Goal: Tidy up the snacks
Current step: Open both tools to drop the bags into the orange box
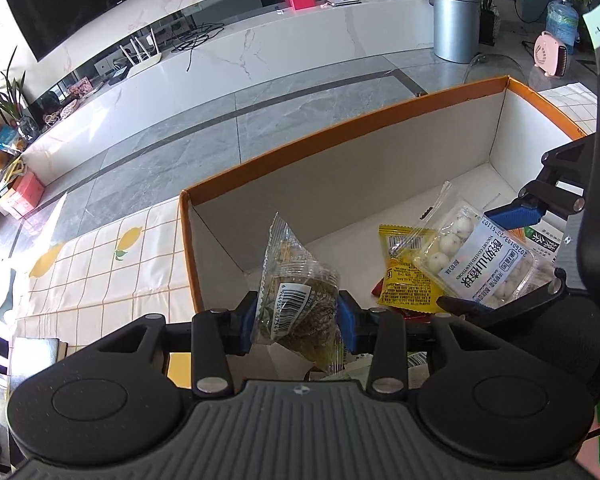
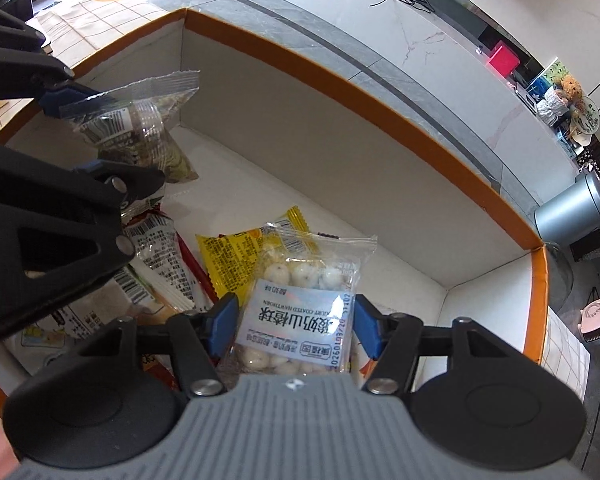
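Observation:
An orange-rimmed cardboard box (image 1: pixel 340 128) with a white inside holds several snack packets. My left gripper (image 1: pixel 298 320) is shut on a clear packet with a green-brown snack and a barcode (image 1: pixel 296 292), held over the box's near left end; it also shows in the right wrist view (image 2: pixel 140 120). My right gripper (image 2: pixel 294 324) is shut on a clear bag of white hawthorn balls with a pale blue label (image 2: pixel 300 316), over the box's right part; that bag shows in the left wrist view (image 1: pixel 484 256). A yellow packet (image 2: pixel 236 256) lies under it.
More packets (image 2: pixel 156 256) lie piled at the box's near side. The box stands on a lemon-print checked tablecloth (image 1: pixel 100 264). Beyond are a grey tiled floor, a white marble bench (image 1: pixel 260 52), a grey bin (image 1: pixel 456 20) and a pink heater (image 1: pixel 550 54).

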`<control>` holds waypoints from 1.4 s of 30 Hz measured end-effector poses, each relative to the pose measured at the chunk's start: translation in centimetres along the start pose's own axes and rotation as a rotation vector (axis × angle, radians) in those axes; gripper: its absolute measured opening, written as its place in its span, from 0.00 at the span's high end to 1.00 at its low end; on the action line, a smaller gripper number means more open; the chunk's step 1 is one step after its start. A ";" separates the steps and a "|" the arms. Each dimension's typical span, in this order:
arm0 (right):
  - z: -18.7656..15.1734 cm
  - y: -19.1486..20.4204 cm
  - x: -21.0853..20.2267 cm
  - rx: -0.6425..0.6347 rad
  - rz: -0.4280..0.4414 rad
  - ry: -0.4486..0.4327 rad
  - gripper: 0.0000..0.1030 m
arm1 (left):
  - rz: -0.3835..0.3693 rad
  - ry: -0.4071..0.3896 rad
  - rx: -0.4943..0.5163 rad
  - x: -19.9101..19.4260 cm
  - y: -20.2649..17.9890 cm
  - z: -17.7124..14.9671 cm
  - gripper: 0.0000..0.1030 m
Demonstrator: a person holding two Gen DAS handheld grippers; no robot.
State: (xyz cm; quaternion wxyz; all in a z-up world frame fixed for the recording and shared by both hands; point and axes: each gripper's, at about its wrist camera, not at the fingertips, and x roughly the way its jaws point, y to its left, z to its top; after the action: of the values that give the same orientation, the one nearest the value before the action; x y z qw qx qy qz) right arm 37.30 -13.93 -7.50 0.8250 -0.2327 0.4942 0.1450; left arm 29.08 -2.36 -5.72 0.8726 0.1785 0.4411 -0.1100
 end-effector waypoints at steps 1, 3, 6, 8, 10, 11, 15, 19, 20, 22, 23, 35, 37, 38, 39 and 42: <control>0.0 0.0 -0.1 -0.001 0.001 0.002 0.42 | 0.000 0.001 0.001 0.0 0.0 0.0 0.52; 0.0 0.1 -0.1 -0.003 0.004 0.004 0.41 | 0.002 0.001 0.003 0.0 0.0 0.1 0.49; 0.0 0.2 -0.2 -0.005 0.007 0.010 0.41 | 0.010 -0.015 0.010 -0.3 -0.1 0.2 0.42; 0.1 0.2 -0.2 -0.005 0.009 0.014 0.40 | 0.010 -0.029 0.017 -0.5 -0.4 0.0 0.37; 0.2 0.1 -0.3 -0.005 -0.002 0.008 0.36 | 0.009 -0.038 0.020 -0.7 -0.5 0.0 0.29; 0.3 0.1 -0.5 -0.005 -0.006 0.004 0.33 | 0.011 -0.042 0.022 -0.9 -0.6 0.0 0.27; 0.4 0.1 -1.3 -0.015 -0.024 -0.005 0.27 | 0.036 -0.067 0.029 -1.7 -0.9 -0.2 0.23; 0.2 0.2 -2.2 -0.031 -0.045 -0.011 0.19 | 0.052 -0.095 0.022 -2.9 -1.3 -0.2 0.19; 0.2 0.1 -2.5 -0.031 -0.048 -0.013 0.19 | 0.062 -0.106 0.021 -3.3 -1.5 -0.3 0.18; 0.1 0.1 -3.2 -0.030 -0.056 -0.016 0.19 | 0.076 -0.118 0.012 -4.1 -1.6 -0.4 0.18; 0.0 0.1 -3.6 -0.030 -0.060 -0.018 0.18 | 0.078 -0.123 0.004 -4.4 -1.7 -0.4 0.18; -1.5 -1.0 -9.4 0.072 -0.084 -0.091 0.15 | 0.093 -0.239 -0.080 -10.5 -1.8 -1.1 0.18; -2.3 -1.1 -10.5 0.115 -0.087 -0.112 0.15 | 0.094 -0.262 -0.081 -11.8 -2.1 -1.4 0.18; -2.7 -1.1 -11.1 0.134 -0.087 -0.126 0.15 | 0.094 -0.278 -0.080 -12.5 -2.3 -1.6 0.18; -3.1 -1.1 -11.6 0.150 -0.087 -0.139 0.15 | 0.096 -0.291 -0.078 -13.1 -2.5 -1.7 0.18; -4.5 -0.9 -13.4 0.199 -0.092 -0.191 0.15 | 0.101 -0.324 -0.076 -14.4 -3.1 -2.1 0.18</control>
State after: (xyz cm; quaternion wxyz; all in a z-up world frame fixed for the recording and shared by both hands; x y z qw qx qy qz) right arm 28.04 -17.23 2.74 0.8931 -0.1574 0.4141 0.0787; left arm 18.04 -3.80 4.15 0.9429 0.1473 0.2887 -0.0765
